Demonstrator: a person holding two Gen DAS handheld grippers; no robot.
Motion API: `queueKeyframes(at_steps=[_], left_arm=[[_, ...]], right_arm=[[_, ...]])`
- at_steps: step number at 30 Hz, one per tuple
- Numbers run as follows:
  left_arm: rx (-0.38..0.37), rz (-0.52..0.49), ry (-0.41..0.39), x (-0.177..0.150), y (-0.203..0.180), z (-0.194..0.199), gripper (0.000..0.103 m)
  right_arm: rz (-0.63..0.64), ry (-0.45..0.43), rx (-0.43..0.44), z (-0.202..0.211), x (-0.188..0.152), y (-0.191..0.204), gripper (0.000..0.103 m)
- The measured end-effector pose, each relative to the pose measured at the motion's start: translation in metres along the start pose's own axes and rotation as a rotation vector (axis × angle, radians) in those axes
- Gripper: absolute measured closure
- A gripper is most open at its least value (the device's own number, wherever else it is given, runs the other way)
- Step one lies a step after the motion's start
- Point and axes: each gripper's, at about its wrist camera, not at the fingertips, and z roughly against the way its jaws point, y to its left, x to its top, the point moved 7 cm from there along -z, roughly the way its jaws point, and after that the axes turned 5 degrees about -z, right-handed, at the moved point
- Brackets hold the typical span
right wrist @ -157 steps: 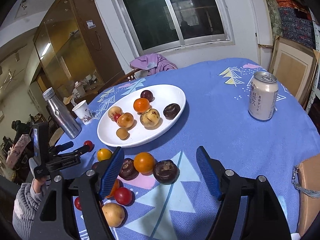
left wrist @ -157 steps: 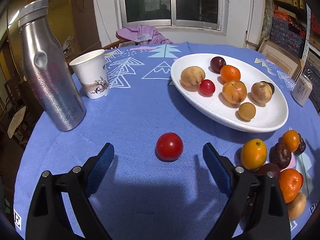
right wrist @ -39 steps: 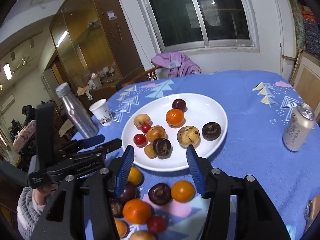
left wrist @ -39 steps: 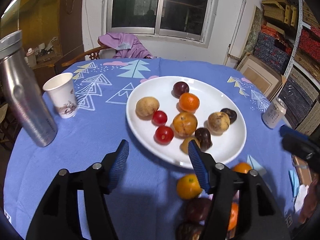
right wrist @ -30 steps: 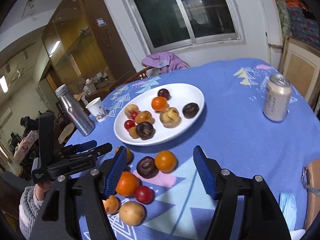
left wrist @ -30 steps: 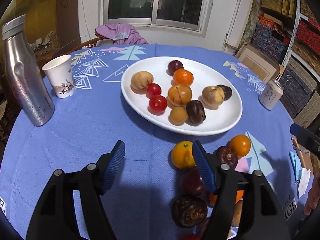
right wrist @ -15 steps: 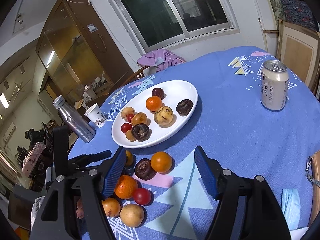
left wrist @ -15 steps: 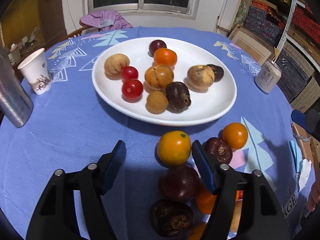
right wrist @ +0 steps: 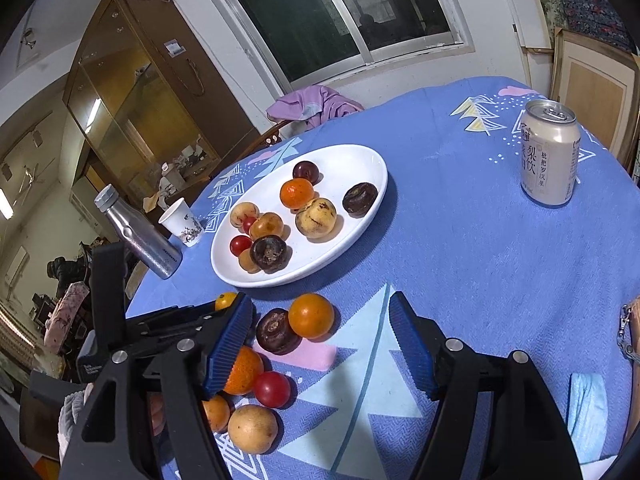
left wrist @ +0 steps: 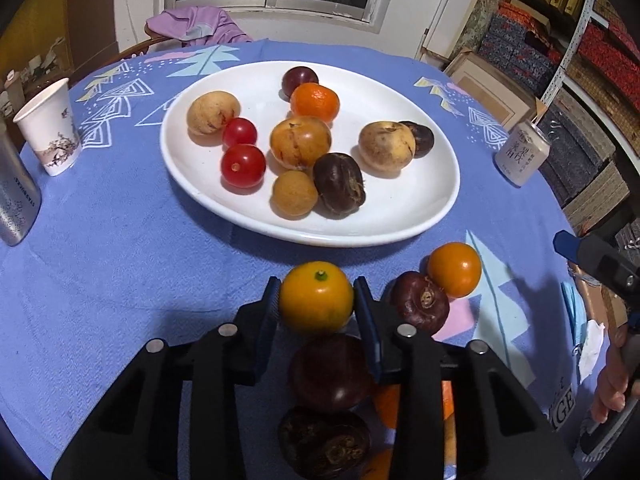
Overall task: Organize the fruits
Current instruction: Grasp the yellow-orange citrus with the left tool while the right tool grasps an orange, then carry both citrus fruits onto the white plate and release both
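A white oval plate (left wrist: 420, 208) on the blue tablecloth holds several fruits: tomatoes, an orange, brown and dark ones. My left gripper (left wrist: 316, 300) is shut on a yellow-orange fruit (left wrist: 316, 296) just in front of the plate; the fruit also shows in the right wrist view (right wrist: 225, 301). Loose fruits lie beside it: a dark one (left wrist: 419, 302), an orange one (left wrist: 454, 269) and a dark plum (left wrist: 330, 372). My right gripper (right wrist: 320, 344) is open and empty above the cloth, near the orange fruit (right wrist: 311, 315) and the dark one (right wrist: 276, 330).
A paper cup (left wrist: 48, 128) and a steel bottle (left wrist: 14, 200) stand to the left. A drink can (right wrist: 548, 158) stands at the right. More loose fruits (right wrist: 252, 428) lie near the front edge. A chair with purple cloth (left wrist: 196, 26) is behind the table.
My left gripper has moved forward to the loose fruits and shut on the yellow-orange fruit. The right gripper stayed open and shifted only a little.
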Motion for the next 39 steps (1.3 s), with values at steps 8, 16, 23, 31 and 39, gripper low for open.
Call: queueKeyframes(at_steps=[8,16,23,31,39], left_arm=[[0.055,0.063,-0.106,-0.009,0.037,0.050,0.067],[0.054,0.069,-0.117,-0.015,0.045,0.059,0.067],[0.054,0.049,-0.117,-0.016,0.038,0.056,0.067],[0.054,0.042,-0.115,-0.016,0.037,0.055,0.067],[0.055,0.046,-0.133,-0.016,0.037,0.060,0.067]], right_arm=[[0.032,0.067,-0.009,-0.024,-0.015,0.004,0.031],[-0.012,0.135,0.024,-0.058,-0.026,0.016,0.053],[-0.003,0.146,-0.022,-0.076,-0.030,0.015,0.054],[-0.012,0.145,-0.029,-0.083,-0.028,0.010,0.064],[-0.020,0.117,-0.021,-0.063,-0.025,0.006,0.064]])
